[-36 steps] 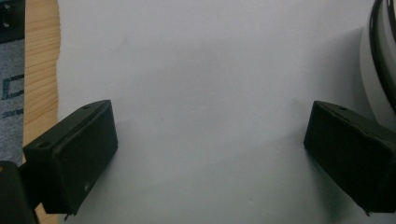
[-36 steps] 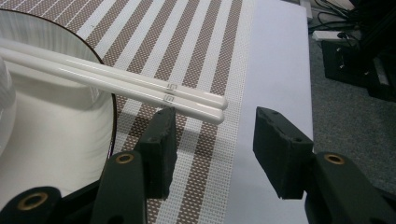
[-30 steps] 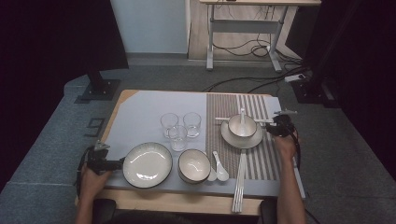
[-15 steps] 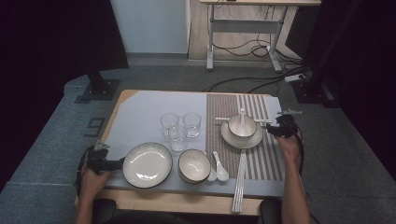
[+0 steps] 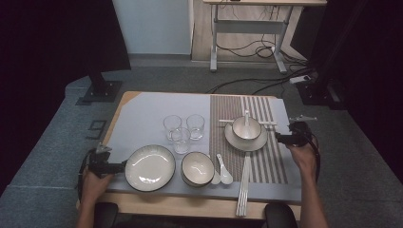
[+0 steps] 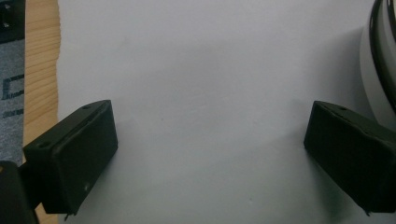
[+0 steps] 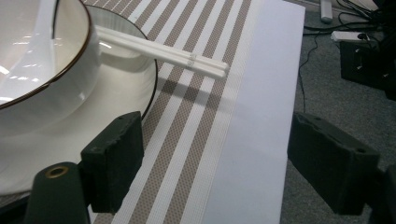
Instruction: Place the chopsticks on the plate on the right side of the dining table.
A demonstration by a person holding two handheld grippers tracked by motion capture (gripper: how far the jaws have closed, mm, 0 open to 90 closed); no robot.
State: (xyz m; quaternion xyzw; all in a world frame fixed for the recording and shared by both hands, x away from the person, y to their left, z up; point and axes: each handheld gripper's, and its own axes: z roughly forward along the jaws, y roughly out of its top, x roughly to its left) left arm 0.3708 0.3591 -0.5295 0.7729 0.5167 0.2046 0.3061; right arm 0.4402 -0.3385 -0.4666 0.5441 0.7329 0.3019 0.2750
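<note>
On the striped placemat (image 5: 263,156) a white bowl (image 5: 246,128) with a spoon in it stands on a plate (image 5: 235,140). A pair of white chopsticks (image 5: 266,123) lies across the plate's far rim. My right gripper (image 5: 280,138) is just right of that plate at the mat's edge, and its jaws have just been opening with nothing between them. In the right gripper view my right gripper (image 7: 217,135) stands open over mat and table, with the bowl (image 7: 42,60), plate (image 7: 121,70) and chopsticks (image 7: 163,51) ahead to the left. My left gripper (image 5: 111,167) (image 6: 210,121) is open beside the large plate (image 5: 151,167) (image 6: 380,60).
Three glasses (image 5: 183,128) stand mid-table. A second bowl (image 5: 197,168), a spoon (image 5: 223,175) and another chopstick pair (image 5: 244,183) lie near the front edge. The table's right edge (image 5: 291,156) is close to my right gripper. A desk frame and cables are on the floor beyond.
My right gripper has drawn back from the plate and chopsticks toward the table's right edge, rising a little, and its jaws have spread wider. The left hand has not moved.
</note>
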